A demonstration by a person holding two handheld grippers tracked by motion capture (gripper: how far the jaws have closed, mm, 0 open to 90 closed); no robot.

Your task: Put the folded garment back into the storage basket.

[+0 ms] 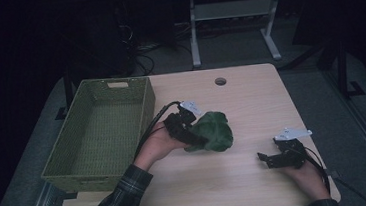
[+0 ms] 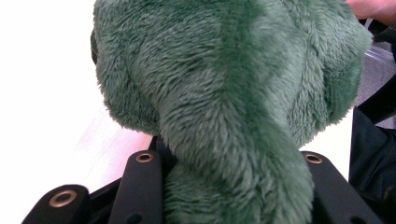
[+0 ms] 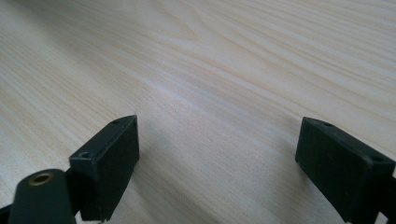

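green plush toy (image 2: 224, 93), unlabelled, clamped in left gripper (image 1: 194, 134).

Looks like a lab or office workroom set up for recording; pale wood-grain tabletop (image 1: 251, 102) with a round cable hole (image 1: 220, 81) near its far edge, as on an office desk; beyond that far edge, the white metal legs of a second desk (image 1: 194, 32) on grey carpet (image 1: 236, 48); tangled black cables (image 1: 139, 56) on the floor off the far left corner; dark surroundings, no household furnishings visible.
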